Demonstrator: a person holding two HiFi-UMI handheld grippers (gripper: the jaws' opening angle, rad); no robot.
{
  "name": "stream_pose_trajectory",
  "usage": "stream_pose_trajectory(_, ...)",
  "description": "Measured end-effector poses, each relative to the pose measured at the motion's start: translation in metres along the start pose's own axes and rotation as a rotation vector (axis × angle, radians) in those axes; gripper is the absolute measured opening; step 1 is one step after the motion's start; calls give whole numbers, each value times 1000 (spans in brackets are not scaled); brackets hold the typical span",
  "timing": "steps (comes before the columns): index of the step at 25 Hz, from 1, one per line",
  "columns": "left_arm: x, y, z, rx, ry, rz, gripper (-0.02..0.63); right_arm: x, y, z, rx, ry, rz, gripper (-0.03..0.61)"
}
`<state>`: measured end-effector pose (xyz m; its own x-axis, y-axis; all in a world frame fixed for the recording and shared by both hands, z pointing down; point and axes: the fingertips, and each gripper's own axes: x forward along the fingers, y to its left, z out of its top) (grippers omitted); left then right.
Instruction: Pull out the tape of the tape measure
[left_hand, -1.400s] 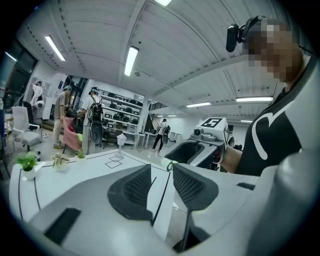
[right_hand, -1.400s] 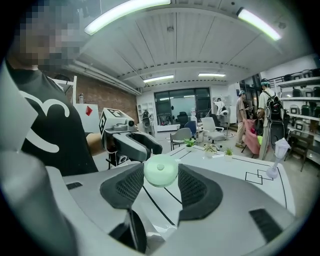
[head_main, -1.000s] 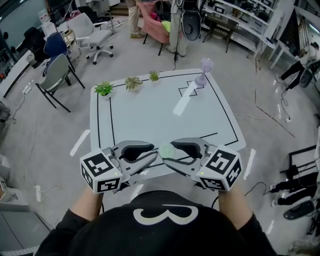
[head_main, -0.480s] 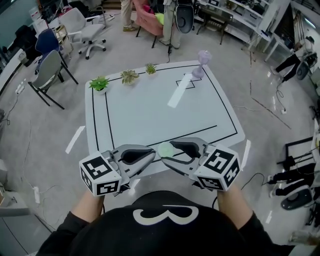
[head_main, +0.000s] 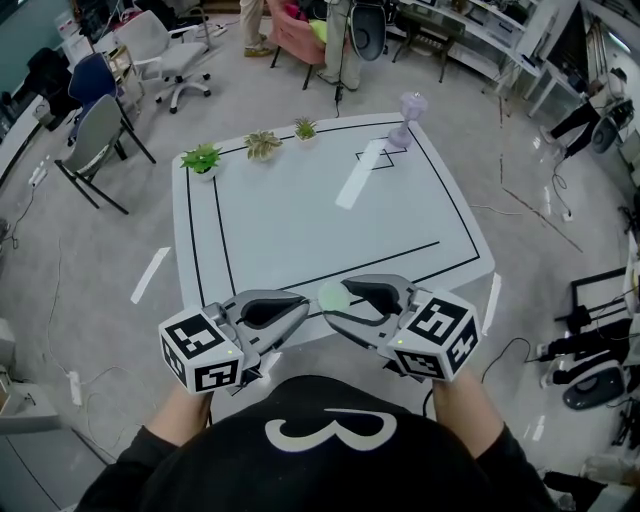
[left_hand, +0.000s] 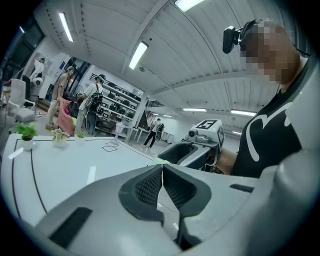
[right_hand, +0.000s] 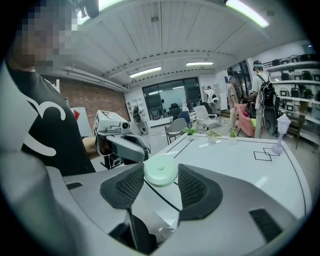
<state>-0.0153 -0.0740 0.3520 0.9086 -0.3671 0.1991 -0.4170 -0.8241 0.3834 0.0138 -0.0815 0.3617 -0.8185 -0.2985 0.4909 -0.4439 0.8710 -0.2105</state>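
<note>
A round pale green tape measure (head_main: 333, 297) hangs over the table's front edge, clamped between the two pads of my right gripper (head_main: 335, 303). In the right gripper view the tape measure (right_hand: 160, 170) fills the gap at the jaw tips of my right gripper (right_hand: 161, 168). My left gripper (head_main: 312, 306) comes in from the left, its tips at the case's side. In the left gripper view my left gripper (left_hand: 162, 168) has its pads pressed flat together. A sliver of the green case (left_hand: 158, 161) shows just past them. No pulled-out tape is visible, and whether the tab is pinched is hidden.
The white table (head_main: 300, 220) carries black lines, three small potted plants (head_main: 203, 158) along its far left edge and a purple vase (head_main: 408, 108) at the far right. Office chairs (head_main: 100, 140) stand on the floor to the left, and people stand beyond the table.
My left gripper's jaws have closed together beside the tape measure. Both grippers have sunk slightly. The right gripper's hold on the case is unchanged.
</note>
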Motion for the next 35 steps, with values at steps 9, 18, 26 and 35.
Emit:
stream_pose_trajectory(9,-25,6,-18,12,9,31,14,12,11,-15,33,-11,-34,218)
stream_pose_trajectory(18,-50,20,-30,-18,-2,125,14,17,12,-31,83,-36,-66,218)
stream_pose_trajectory(26,-65,23,-34,-22,-8,180,14,17,13,-31,78,-32,-91,218)
stream_pose_trajectory(35,-68,25,-44,9,27,201,12,18,15,-39,71,-27,-111,218)
